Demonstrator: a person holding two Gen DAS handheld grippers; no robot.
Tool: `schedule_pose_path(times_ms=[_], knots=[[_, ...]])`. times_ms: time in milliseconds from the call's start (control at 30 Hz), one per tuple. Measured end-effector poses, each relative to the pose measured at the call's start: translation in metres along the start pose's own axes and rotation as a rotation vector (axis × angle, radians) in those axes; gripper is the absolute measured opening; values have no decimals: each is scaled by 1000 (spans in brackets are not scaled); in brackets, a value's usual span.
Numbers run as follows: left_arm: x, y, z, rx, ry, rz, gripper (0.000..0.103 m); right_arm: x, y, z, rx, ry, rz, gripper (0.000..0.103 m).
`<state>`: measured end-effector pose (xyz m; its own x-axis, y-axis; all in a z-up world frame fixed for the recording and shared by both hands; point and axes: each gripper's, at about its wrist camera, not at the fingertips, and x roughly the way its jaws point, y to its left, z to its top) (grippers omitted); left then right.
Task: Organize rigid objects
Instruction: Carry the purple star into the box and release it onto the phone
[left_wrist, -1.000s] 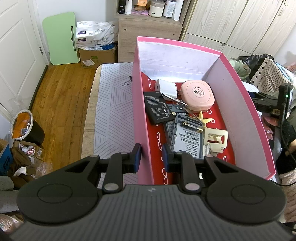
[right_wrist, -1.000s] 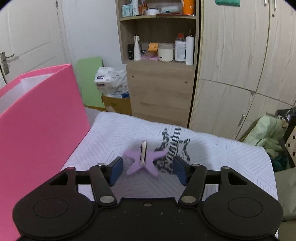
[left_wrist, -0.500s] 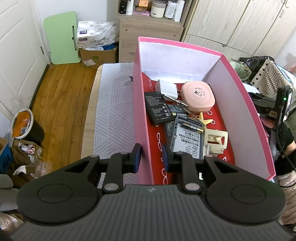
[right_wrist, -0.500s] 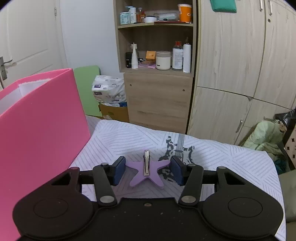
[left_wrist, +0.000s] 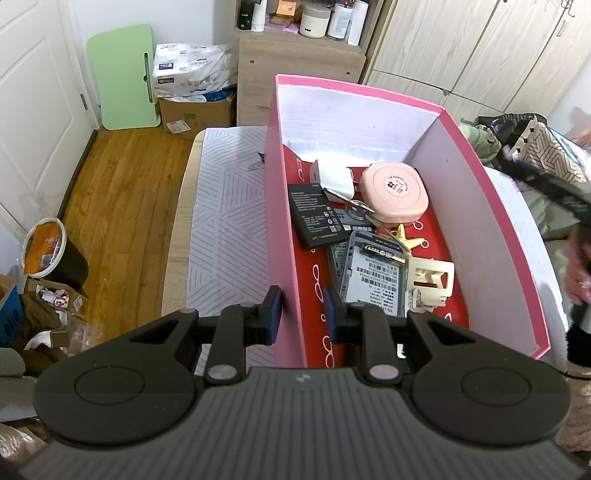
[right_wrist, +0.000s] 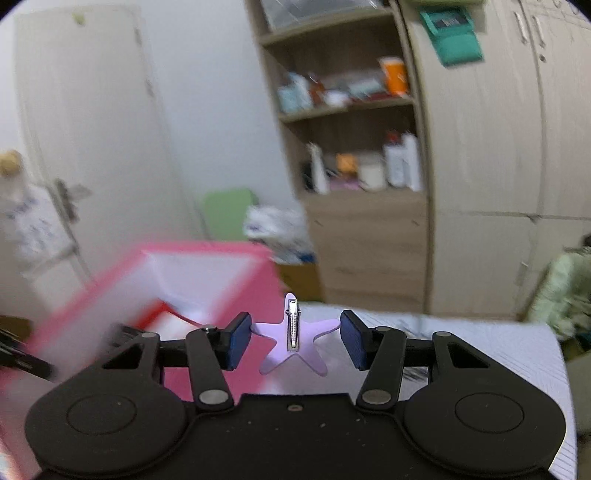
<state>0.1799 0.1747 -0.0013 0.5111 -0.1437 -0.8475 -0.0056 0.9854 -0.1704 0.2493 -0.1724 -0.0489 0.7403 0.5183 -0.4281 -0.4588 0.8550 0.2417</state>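
My left gripper (left_wrist: 301, 314) points steeply down, its blue-padded jaws clamped on the near wall of the tall pink cardboard box (left_wrist: 284, 206). My right gripper (right_wrist: 294, 339) pinches a flat lilac star-shaped hair clip (right_wrist: 295, 345) by two arms.

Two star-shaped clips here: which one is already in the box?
The yellow star clip, lying beside the pink round case; the purple star clip is in the right gripper.
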Motion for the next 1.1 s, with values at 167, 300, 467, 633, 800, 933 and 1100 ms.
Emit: schedule_pose_path(times_ms=[167, 300, 467, 633, 800, 933, 1100], knots=[[0, 2, -1, -3, -4, -6, 22, -21, 40, 17, 21, 4, 183, 58], [0, 3, -2, -4, -9, -11, 22, -6, 69, 20, 88, 171, 323, 58], [0, 2, -3, 9, -10, -12, 22, 26, 98, 11, 68, 319, 362, 58], [-1, 0, -3, 24, -12, -10, 22, 51, 113, 4, 51, 426, 348, 59], [-1, 1, -5, 21, -15, -15, 23, 73, 120, 3, 17, 501, 298, 60], [-1, 3, -4, 4, -15, -26, 24, 82, 117, -1, 58, 542, 336, 61], [-1, 1, -5, 17, -21, -14, 27, 62, 108, 1, 91, 481, 346, 65]])
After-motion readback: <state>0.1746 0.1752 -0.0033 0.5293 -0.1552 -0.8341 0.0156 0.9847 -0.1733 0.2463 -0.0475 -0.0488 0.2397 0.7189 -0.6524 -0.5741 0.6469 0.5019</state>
